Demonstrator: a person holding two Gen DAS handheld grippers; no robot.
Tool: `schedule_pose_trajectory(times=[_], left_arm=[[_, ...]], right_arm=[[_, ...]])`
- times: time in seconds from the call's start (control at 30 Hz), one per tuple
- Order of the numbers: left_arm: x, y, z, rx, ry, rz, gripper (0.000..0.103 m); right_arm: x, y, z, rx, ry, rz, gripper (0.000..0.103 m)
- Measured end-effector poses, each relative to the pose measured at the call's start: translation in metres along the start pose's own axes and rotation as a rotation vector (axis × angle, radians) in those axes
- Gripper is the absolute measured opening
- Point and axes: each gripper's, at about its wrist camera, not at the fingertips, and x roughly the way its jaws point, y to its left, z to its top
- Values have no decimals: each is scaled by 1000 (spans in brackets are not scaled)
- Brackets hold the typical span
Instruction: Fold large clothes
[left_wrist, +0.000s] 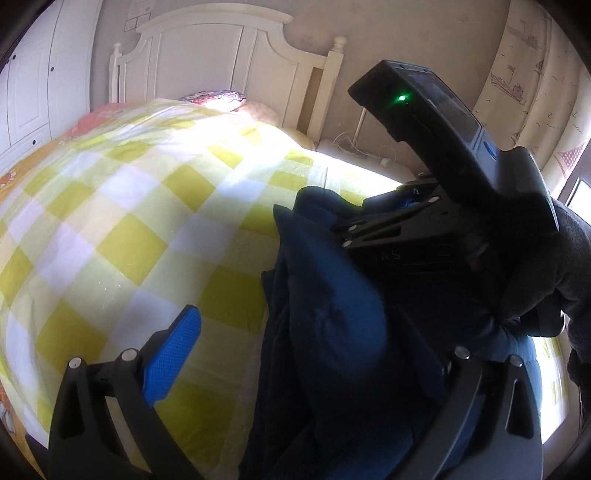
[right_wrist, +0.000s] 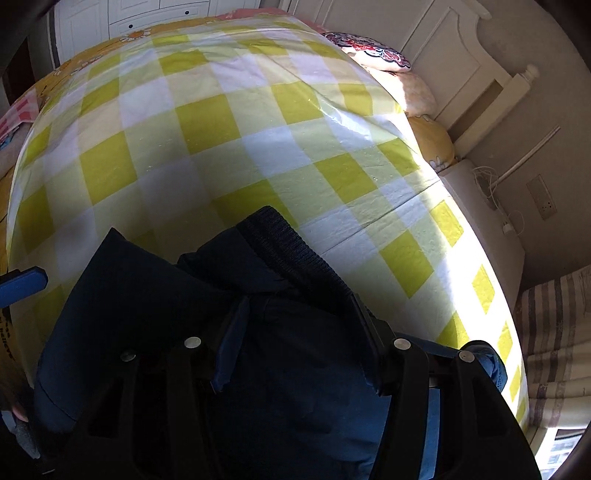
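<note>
the left gripper (left_wrist: 314, 373) stands spread wide, the navy jacket (left_wrist: 332, 332) bunched against its right finger – the right gripper (right_wrist: 295, 350) is clamped on that jacket, above the checked bedspread (right_wrist: 221, 122).

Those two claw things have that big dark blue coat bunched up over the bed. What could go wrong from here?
The dark blue jacket is bunched thickly between the fingers of the right gripper, so a layer might slip out, or extra layers get pinched and spoil the fold.

The left gripper looks wide open, fabric only lying against it, so that side may sag.

The two grippers sit close together and could bump.

Dragging the jacket might rumple the checked quilt.
</note>
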Motion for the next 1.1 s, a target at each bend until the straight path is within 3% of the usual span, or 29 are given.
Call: schedule_pose_trajectory(times=[0.07, 0.13, 0.17, 0.2, 0.23, 0.27, 0.33, 0.43, 0.53, 0.77, 0.9, 1.07, 1.1], left_arm=[[0, 9, 0, -13, 22, -74, 101], [2, 19, 1, -32, 56, -158, 101], [5, 26, 1, -49, 80, -205, 101], [8, 34, 0, -74, 108, -259, 101], [12, 41, -2, -98, 137, -309, 101], [16, 47, -4, -120, 169, -359, 101], [25, 57, -9, -152, 224, -434, 101], [32, 68, -16, -181, 273, -536, 101], [28, 68, -18, -164, 287, -549, 101], [32, 59, -22, -206, 391, -646, 101], [37, 48, -22, -165, 416, -631, 101], [44, 27, -19, -97, 390, -635, 101], [44, 27, -20, -105, 382, -651, 90]], right_arm=[[-23, -3, -10, 24, -72, -22, 53], [-61, -15, -34, 127, -178, 33, 57], [-83, -22, -53, 196, -243, 71, 63], [-105, -29, -78, 266, -317, 101, 85], [-126, -36, -108, 342, -396, 129, 99], [-141, -43, -138, 416, -454, 164, 99], [-154, -59, -201, 583, -479, 265, 99], [-155, -73, -283, 835, -476, 347, 99], [-140, -68, -326, 960, -433, 481, 99], [-92, -27, -311, 936, -249, 639, 99], [-73, -15, -297, 943, -243, 735, 99], [-81, 5, -285, 878, -325, 627, 97], [-88, 10, -285, 851, -365, 585, 89]])
